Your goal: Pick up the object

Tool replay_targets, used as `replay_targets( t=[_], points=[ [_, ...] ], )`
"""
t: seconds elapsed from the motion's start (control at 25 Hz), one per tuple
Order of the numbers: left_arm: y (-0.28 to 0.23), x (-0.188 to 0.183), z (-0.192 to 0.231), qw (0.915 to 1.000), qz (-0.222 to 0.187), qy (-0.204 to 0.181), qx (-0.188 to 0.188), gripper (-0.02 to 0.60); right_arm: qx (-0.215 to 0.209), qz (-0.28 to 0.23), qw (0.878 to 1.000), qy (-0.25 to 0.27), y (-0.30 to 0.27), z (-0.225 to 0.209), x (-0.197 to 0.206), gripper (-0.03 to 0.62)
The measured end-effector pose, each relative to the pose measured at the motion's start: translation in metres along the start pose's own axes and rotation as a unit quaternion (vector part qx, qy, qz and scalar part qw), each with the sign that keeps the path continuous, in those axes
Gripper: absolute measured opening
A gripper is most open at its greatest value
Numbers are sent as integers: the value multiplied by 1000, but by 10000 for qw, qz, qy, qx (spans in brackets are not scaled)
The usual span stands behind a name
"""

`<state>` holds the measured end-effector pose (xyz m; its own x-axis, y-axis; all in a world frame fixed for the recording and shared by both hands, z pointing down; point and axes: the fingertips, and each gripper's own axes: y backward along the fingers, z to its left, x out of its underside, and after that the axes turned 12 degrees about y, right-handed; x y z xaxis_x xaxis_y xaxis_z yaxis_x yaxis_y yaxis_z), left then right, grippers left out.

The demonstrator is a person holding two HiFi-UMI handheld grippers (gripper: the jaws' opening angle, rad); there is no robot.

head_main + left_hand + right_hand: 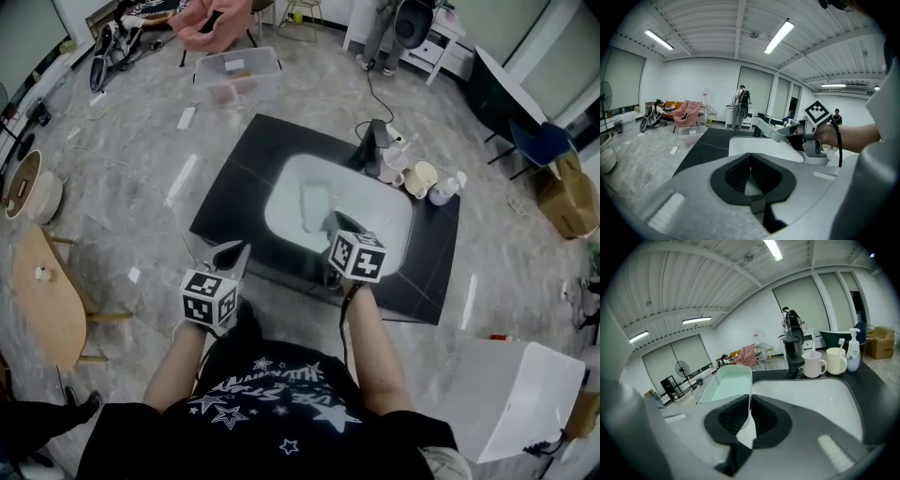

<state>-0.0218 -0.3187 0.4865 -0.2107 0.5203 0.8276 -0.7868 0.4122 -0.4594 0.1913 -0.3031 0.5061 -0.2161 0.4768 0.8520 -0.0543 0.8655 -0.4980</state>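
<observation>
A pale green rectangular tray [723,386] lies in the white sink [813,397]; from above the tray [315,203] shows in the basin's middle. My right gripper [749,412] is shut on the tray's near rim, the thin wall pinched between its black pads. In the head view this right gripper [332,225] reaches over the sink's [375,220] front edge. My left gripper [750,172] is shut with nothing between its pads. It hovers at the counter's front left corner [232,253], apart from the tray.
A black faucet [793,355], two mugs [814,364] and a soap bottle [853,352] stand behind the sink on the black counter [246,159]. A clear plastic box [237,75] sits on the floor beyond. A white bin [520,394] is at my right, a wooden table [47,291] at my left.
</observation>
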Motion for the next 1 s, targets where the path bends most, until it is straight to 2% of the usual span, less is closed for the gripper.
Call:
replay_targets(
  t=[0.24, 0.64, 1.0],
  points=[
    [22, 29, -43, 9995, -119, 82, -298, 10, -261, 33, 9994, 221, 42, -16, 25, 15],
    [54, 77, -120, 9978, -244, 209, -584, 9, -559, 131, 9974, 434, 119, -41, 70, 15],
    [97, 118, -154, 9940, -299, 347, -994, 10, -720, 205, 9964, 405, 152, -49, 105, 15]
  ],
)
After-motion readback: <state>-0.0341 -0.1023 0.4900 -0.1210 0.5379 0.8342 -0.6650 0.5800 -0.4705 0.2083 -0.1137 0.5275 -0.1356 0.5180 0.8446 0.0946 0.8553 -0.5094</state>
